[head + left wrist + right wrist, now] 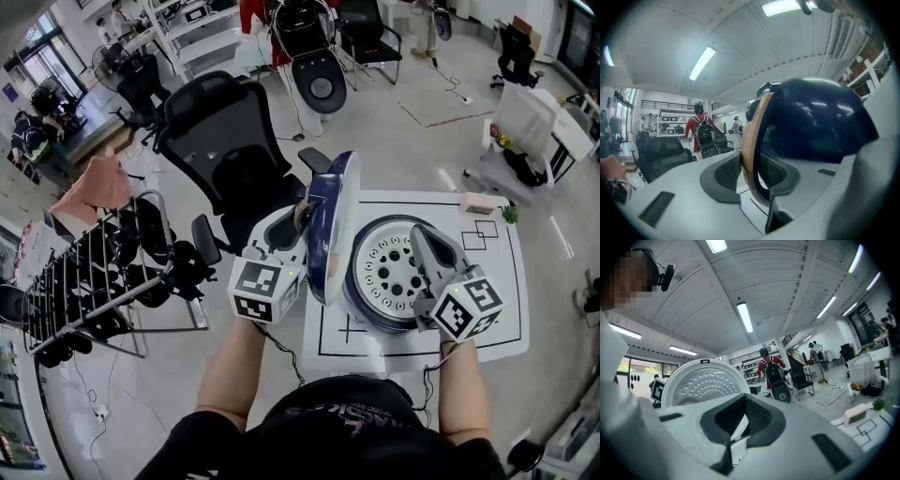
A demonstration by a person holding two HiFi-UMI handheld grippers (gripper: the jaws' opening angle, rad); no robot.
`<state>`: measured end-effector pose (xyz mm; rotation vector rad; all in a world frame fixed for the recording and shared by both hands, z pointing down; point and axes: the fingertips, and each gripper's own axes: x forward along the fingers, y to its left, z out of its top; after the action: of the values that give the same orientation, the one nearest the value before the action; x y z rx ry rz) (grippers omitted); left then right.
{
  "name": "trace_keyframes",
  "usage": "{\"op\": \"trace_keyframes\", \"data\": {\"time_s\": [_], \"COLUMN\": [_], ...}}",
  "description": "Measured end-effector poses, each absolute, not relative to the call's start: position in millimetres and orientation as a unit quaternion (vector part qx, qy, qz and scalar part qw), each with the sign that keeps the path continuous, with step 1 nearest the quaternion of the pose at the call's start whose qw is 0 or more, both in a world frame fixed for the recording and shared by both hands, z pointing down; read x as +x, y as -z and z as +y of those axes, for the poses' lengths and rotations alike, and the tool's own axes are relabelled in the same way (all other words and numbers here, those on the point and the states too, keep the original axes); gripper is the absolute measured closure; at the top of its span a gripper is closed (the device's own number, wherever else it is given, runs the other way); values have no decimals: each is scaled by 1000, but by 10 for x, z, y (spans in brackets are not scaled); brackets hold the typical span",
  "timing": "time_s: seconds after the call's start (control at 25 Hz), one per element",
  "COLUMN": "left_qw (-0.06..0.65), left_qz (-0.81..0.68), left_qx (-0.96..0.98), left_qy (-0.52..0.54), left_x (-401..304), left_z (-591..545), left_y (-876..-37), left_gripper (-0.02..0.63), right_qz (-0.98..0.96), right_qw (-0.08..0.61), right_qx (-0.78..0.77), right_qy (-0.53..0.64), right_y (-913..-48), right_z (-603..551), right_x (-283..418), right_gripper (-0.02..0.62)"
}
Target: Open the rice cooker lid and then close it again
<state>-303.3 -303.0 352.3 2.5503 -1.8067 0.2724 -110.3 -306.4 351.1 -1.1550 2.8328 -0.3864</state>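
The white worktop [495, 298] carries the rice cooker [373, 317] on its left half, about midway between the near and far edges. The cooker's body is open toward me.

Its lid [330, 220] stands fully raised and nearly upright along the worktop's left edge. I see it edge-on from above, with its long line running from the near edge to the far edge. The dark blue outer shell faces left, off the worktop, and the pale dimpled inner face [701, 383] looks right, over the open body. So the lid is open, and I judge the closing half of the task is what remains.

My left hand-held gripper [302, 217] sits on the left side and is clamped on the lid's rim. The tan-and-blue edge [749, 154] runs straight through between its pads. My right hand-held gripper [420, 234] hangs over the right part of the open body. Its jaws are a little apart and hold nothing, and the lid's inner face lies ahead of it and to its left.

The left hand-held gripper already has the lid, so it should do the closing. The lid must swing rightward and down toward the worktop's right edge. That is the space my right hand-held gripper now occupies, so I think it should clear out first.
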Motion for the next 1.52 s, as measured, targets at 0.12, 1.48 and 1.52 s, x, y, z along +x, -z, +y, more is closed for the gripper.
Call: {"op": "trace_keyframes", "data": {"time_s": [0.12, 1.48, 1.52], "left_qw": [2, 5, 5], "left_qz": [-577, -712, -713], "left_qx": [813, 701, 699], "left_qy": [-84, -45, -44], "left_x": [-3034, -2871, -2784], "left_z": [-3030, -1428, -1337], "left_y": [-3526, -3266, -3257], "left_gripper": [492, 367, 362], "right_qz": [918, 961, 963], "right_qw": [29, 22, 23], "right_qx": [-375, -253, -247], "right_qy": [124, 105, 105], "right_y": [-3512, -3270, -3263], "right_z": [-3057, -2182, -2113], "right_x": [-1127, -716, -672], "right_gripper": [594, 594, 594]}}
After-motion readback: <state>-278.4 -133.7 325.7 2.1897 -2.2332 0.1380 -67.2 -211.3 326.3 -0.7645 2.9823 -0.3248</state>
